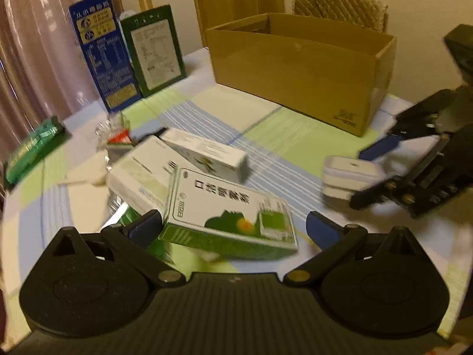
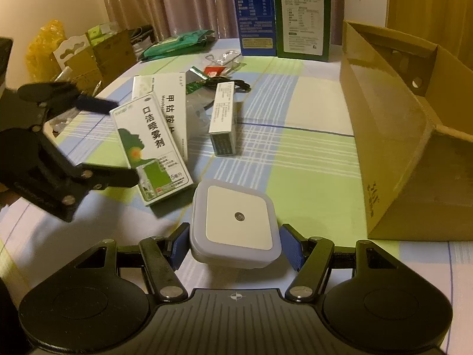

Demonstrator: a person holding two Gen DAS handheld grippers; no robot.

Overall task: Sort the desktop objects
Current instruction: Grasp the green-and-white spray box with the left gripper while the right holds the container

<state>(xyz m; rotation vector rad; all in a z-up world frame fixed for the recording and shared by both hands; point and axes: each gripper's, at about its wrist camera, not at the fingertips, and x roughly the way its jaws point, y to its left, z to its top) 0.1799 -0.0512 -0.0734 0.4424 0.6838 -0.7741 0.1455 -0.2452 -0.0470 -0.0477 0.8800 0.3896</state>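
Note:
A green-and-white spray box lies on the checked tablecloth, propped on a larger white box. My left gripper is open and straddles the spray box, with a small gap at its right finger. My right gripper is shut on a white square night light, its blue pads against the light's two sides. An open cardboard box stands behind and to the right.
A slim white carton lies mid-table beside crumpled wrappers. Upright blue and green cartons stand at the far edge, and a green wipes pack lies at the left. A chair sits behind the cardboard box.

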